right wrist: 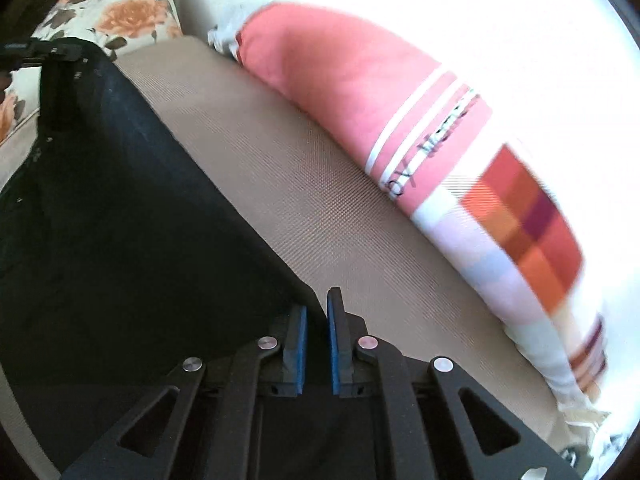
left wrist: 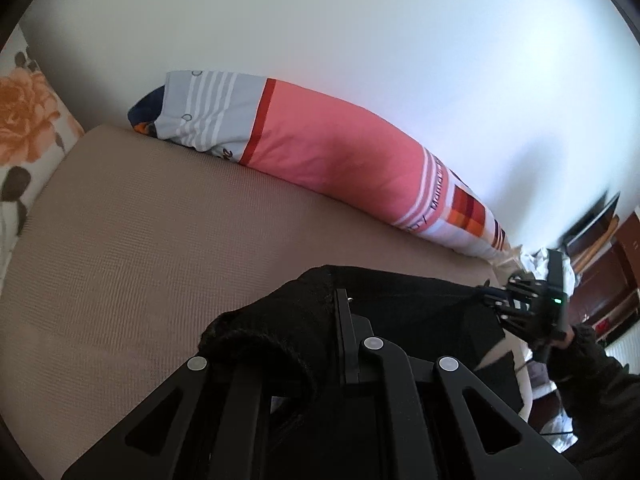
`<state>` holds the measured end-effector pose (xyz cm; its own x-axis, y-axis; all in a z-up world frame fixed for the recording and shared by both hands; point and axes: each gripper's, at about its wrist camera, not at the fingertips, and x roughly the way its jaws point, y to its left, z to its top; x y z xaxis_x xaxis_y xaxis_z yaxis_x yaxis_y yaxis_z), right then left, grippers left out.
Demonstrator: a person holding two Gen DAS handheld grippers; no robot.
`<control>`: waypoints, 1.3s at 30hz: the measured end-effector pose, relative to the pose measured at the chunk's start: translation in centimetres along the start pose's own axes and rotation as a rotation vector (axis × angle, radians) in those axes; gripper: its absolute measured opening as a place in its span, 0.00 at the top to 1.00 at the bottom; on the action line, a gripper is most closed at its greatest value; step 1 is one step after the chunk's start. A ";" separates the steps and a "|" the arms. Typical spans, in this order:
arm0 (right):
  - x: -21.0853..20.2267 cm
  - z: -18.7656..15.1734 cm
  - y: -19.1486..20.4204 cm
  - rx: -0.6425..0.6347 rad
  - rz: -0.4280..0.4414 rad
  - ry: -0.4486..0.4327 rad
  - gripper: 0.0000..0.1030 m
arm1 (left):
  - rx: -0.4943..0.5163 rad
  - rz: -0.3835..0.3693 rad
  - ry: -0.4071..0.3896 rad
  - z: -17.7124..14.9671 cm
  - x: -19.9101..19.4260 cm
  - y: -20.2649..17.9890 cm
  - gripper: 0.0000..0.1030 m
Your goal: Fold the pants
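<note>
Right wrist view: black pants [right wrist: 120, 208] stretched taut, edge pinched by right hand-held gripper [right wrist: 317, 320].

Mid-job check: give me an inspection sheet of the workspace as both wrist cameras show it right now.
Surface: beige woven mattress, bare beyond the cloth.
Job's things: black pants, one edge stretched taut between the two grippers, the rest draped below.
Clutter: long pink striped pillow along the white wall; floral cushion at the bed's end.
Grippers: left gripper shut on the pants, cloth bunched over its fingers; right gripper shut on the pants edge, blue pads showing.
Cables: nothing seen.
Surroundings: dark wooden furniture and crumpled white cloth off the bed's far side; the person's dark sleeve.
</note>
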<state>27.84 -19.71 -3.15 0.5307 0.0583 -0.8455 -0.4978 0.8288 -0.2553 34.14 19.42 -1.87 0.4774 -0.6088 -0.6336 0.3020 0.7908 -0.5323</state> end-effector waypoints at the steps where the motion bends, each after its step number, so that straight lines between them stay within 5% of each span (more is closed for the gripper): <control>1: -1.7 -0.7 0.6 0.021 -0.005 -0.017 0.93 | 0.006 -0.011 0.002 -0.5 -0.7 -0.3 0.90; 9: -8.5 -6.7 2.4 0.125 0.078 -0.046 0.93 | 0.084 -0.040 0.074 -6.6 -6.3 -3.0 0.89; 17: -8.1 -12.9 7.0 0.173 0.217 0.037 0.94 | 0.071 -0.018 0.229 -15.0 -7.5 -3.0 0.85; 22: -5.5 -15.3 9.1 0.156 0.251 0.112 0.94 | 0.088 0.057 0.359 -18.6 -6.1 -2.3 0.81; 27: -3.0 -15.6 10.1 0.142 0.239 0.155 0.92 | 0.071 0.104 0.360 -19.6 -6.8 -2.6 0.71; 31: -2.5 -15.4 10.3 0.141 0.237 0.160 0.90 | 0.090 0.226 0.368 -20.0 -8.5 -2.7 0.34; 34: -2.4 -15.4 10.7 0.130 0.224 0.157 0.88 | 0.036 0.273 0.335 -20.5 -10.5 -2.3 0.34; 39: -2.5 -15.5 11.2 0.128 0.215 0.141 0.88 | -0.195 0.183 0.244 -20.7 -13.6 -2.3 0.34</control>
<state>10.36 -19.19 -11.15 0.3176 0.1695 -0.9330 -0.4930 0.8700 -0.0097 9.90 24.58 -3.70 0.2905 -0.4739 -0.8313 0.0554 0.8756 -0.4798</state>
